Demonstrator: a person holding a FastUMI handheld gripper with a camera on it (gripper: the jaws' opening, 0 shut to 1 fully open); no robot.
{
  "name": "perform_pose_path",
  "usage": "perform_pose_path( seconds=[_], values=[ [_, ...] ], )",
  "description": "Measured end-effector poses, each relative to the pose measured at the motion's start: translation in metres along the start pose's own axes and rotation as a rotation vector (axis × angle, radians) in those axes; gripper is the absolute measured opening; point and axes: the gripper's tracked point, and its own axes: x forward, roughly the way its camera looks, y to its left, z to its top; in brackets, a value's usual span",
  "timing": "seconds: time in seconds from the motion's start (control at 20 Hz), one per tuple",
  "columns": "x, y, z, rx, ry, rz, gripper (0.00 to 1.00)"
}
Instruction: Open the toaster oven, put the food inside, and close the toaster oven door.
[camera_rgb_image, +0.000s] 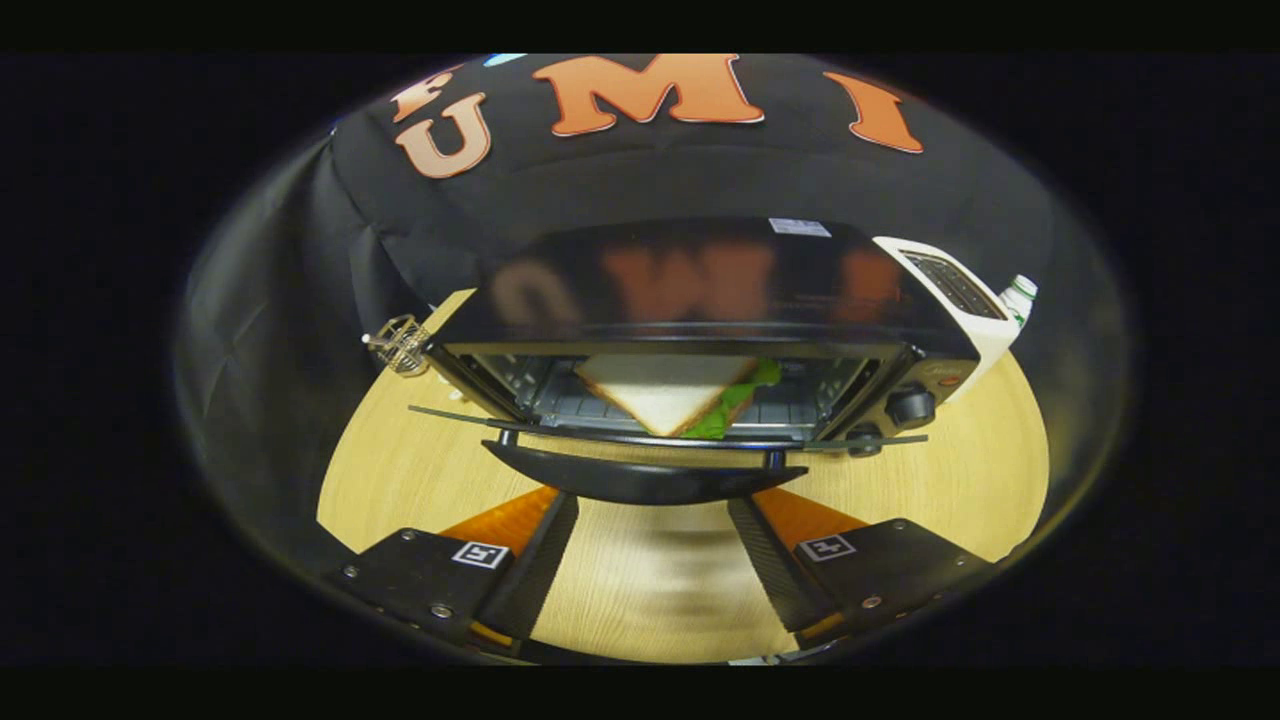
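Note:
A black toaster oven (700, 290) stands on a round wooden table (400, 470), its glass door (560, 432) hanging open and level. Inside, on the wire rack, lies a triangular sandwich (665, 390) of white bread with green lettuce at its right edge. The door's black curved handle (645, 482) sits just ahead of my fingertips, spanning the gap between them and touching neither finger. My gripper (650, 505) is open, its two fingers spread wide with only tabletop between them.
A white pop-up toaster (960, 300) stands to the right of the oven, with a bottle (1018, 296) behind it. A small wire whisk (398, 343) lies left of the oven. The oven's knobs (908, 405) are on its right front.

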Motion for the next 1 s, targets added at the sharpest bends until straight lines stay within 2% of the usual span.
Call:
perform_pose_path(
  seconds=[0.3, 0.65, 0.8, 1.0],
  values=[
    [-0.005, -0.003, 0.038, 0.036, -0.072, -0.002, 0.89],
    [-0.022, 0.010, 0.036, 0.032, -0.056, 0.027, 0.89],
    [-0.050, 0.010, 0.056, 0.025, -0.125, 0.042, 0.89],
    [-0.101, 0.004, 0.109, 0.001, -0.289, 0.038, 0.89]
  ],
)
